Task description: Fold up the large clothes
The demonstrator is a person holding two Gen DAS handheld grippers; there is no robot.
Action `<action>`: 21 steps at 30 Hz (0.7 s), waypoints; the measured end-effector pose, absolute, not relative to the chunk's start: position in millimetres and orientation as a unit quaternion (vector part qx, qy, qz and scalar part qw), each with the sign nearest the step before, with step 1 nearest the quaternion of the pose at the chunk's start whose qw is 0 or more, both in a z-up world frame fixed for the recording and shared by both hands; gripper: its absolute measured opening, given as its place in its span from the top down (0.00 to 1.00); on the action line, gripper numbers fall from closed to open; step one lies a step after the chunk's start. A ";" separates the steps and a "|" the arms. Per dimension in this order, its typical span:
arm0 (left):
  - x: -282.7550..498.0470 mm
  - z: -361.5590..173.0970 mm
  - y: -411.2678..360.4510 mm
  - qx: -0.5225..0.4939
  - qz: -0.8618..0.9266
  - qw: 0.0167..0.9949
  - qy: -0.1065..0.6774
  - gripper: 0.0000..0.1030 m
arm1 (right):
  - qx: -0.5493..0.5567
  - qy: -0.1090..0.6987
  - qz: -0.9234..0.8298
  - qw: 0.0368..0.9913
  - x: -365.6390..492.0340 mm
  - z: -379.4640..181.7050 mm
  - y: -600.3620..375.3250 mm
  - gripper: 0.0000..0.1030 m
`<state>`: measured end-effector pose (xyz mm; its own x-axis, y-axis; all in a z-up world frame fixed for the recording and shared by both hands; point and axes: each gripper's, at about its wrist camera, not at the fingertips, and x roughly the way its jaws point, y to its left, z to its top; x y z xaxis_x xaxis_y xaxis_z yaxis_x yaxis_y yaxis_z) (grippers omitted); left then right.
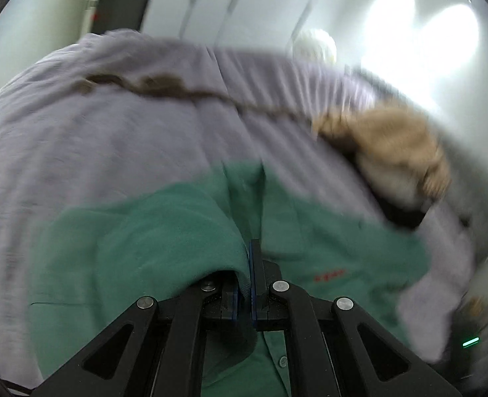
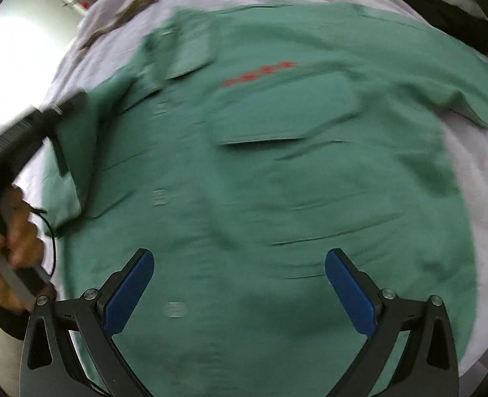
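Two grippers are seen over one green shirt (image 2: 260,182), which is spread front-up on a lilac sheet (image 2: 468,172). The shirt's button row, a chest pocket flap and red lettering (image 2: 259,72) are visible from the right wrist view, though blurred.

Left gripper (image 1: 245,264): jaws are brought together and clamped on a fold of the green shirt; fabric is pinched between the blue pads and is draped over the left-hand finger in a rounded hump. In the right wrist view the same gripper (image 2: 75,99) is seen at the shirt's sleeve, at the left edge of the frame, with the person's hand (image 2: 12,241) wrapped around its handle and a thin black cable hanging beside it.

Right gripper (image 2: 239,284): fingers are spread wide, blue pads (image 2: 128,291) well apart, nothing between them. It is pointed down over the shirt's lower front; contact with the cloth cannot be told.

A brown strip (image 1: 164,87) is seen running across the sheet beyond the shirt. A tan plush item (image 1: 392,152) is lying at the sheet's far right edge in the left wrist view; its exact form is too blurred to be told.

Both views are motion-smeared.
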<state>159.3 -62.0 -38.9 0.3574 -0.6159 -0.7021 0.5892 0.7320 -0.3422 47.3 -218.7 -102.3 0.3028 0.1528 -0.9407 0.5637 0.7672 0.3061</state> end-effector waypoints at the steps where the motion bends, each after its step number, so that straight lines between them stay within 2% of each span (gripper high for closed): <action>1: 152.4 -55.7 -85.3 0.013 -0.360 0.818 0.448 0.94 | 0.316 0.574 -0.141 0.743 43.9 -103.5 -224.5 0.00; 6: 123.8 -110.4 -121.0 0.096 -0.325 0.802 0.492 0.94 | 0.315 0.564 -0.146 0.749 36.8 -100.3 -254.2 0.00; 7: 118.0 -112.4 -121.7 0.103 -0.323 0.802 0.492 0.85 | 0.314 0.561 -0.145 0.752 39.7 -99.0 -254.8 0.00; 8: 115.2 -109.6 -117.8 0.107 -0.326 0.800 0.493 0.69 | 0.309 0.556 -0.141 0.758 44.9 -95.4 -253.3 0.00; 9: 111.0 -105.3 -111.8 0.108 -0.332 0.797 0.494 0.24 | 0.306 0.553 -0.137 0.763 49.0 -93.0 -256.6 0.00; 10: 102.8 -95.2 -99.3 0.104 -0.336 0.802 0.482 0.06 | 0.299 0.547 -0.129 0.771 55.0 -88.3 -254.7 0.00; 16: 80.6 -63.5 -21.0 0.148 -0.233 0.857 0.436 0.06 | 0.246 0.523 -0.050 0.815 129.3 -63.9 -203.7 0.00; 21: 91.0 -89.3 58.4 0.168 -0.077 0.861 0.474 0.06 | 0.153 0.533 0.009 0.832 200.0 -66.9 -126.4 0.00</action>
